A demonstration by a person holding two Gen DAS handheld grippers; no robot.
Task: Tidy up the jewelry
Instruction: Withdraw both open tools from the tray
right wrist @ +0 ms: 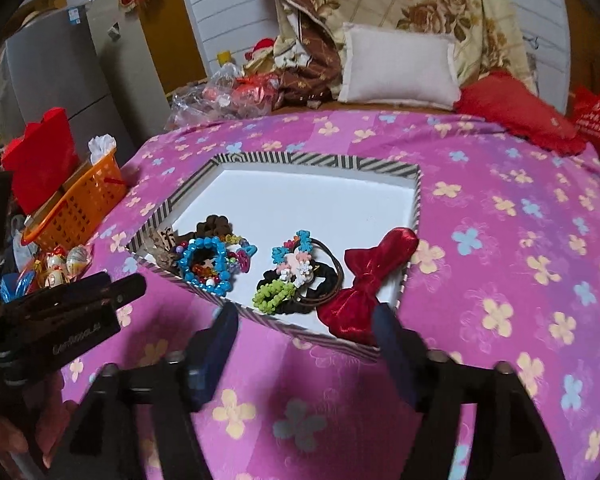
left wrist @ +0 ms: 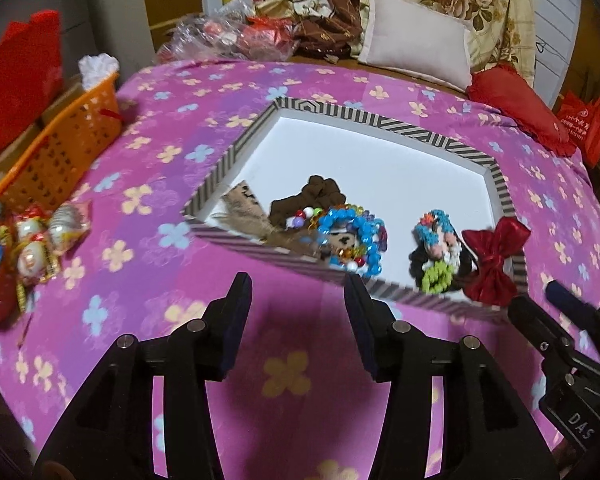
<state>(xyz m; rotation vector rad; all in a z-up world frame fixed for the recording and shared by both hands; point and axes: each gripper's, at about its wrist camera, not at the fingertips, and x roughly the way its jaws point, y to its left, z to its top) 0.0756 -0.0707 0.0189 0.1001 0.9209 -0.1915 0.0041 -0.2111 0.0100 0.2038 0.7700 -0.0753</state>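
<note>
A striped-rimmed box (left wrist: 384, 122) (right wrist: 316, 159) with a white floor lies on the pink flowered bedcover. Along its near edge sit a brown scrunchie (left wrist: 300, 198) (right wrist: 214, 224), blue bead bracelets (left wrist: 354, 240) (right wrist: 206, 266), a bundle of hair ties with flower trims (left wrist: 436, 256) (right wrist: 296, 276) and a red satin bow (left wrist: 494, 266) (right wrist: 364, 284) leaning on the rim. My left gripper (left wrist: 298, 284) stands open just short of the box's near rim, nothing between its fingers. My right gripper (right wrist: 306, 314) is open at the near rim by the bow, empty too.
An orange basket (left wrist: 56, 144) (right wrist: 80, 196) and wrapped trinkets (left wrist: 36, 240) (right wrist: 62, 266) lie at the left bed edge. Pillows (left wrist: 418, 46) (right wrist: 400, 66), a red cushion (left wrist: 520, 106) (right wrist: 516, 110) and plastic bags (left wrist: 228, 38) crowd the far side. Bare bedcover stretches to the right of the box.
</note>
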